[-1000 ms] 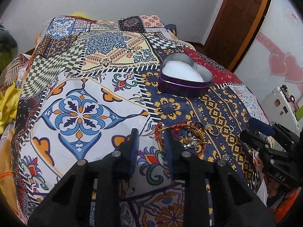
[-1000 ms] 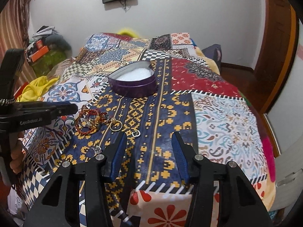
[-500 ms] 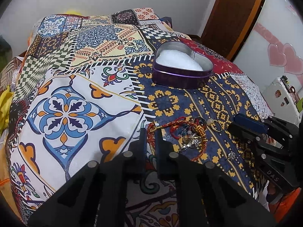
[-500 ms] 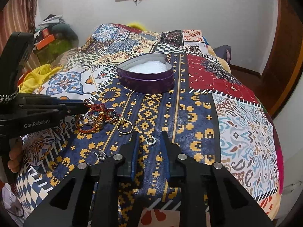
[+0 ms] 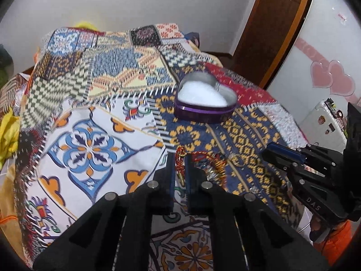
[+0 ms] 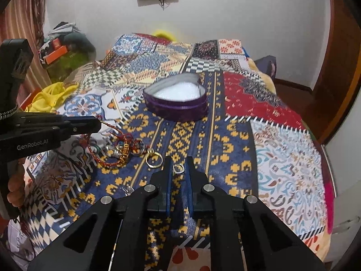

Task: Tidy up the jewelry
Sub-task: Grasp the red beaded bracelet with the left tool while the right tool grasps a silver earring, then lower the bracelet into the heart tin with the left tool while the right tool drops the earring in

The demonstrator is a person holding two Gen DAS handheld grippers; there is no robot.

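A purple heart-shaped box (image 5: 204,102) with white padding stands open on the patchwork bedspread; it also shows in the right wrist view (image 6: 177,103). My left gripper (image 5: 179,161) is shut on a red braided bracelet (image 5: 180,158), lifting its end from a tangle of jewelry (image 5: 214,167). In the right wrist view the bracelet (image 6: 110,144) trails from the left gripper (image 6: 94,125) to the pile. My right gripper (image 6: 178,166) is shut on a small silver ring (image 6: 178,169). A gold ring (image 6: 154,160) lies just left of it.
The bedspread (image 6: 282,153) covers a bed with its edge close to me. Yellow cloth (image 6: 49,94) and clutter lie at the left. A wooden door (image 5: 277,29) and a white cabinet (image 5: 325,117) stand at the right.
Both grippers have closed: the left on the red bracelet, the right on the silver ring. The left gripper has lifted the bracelet's end off the bedspread.
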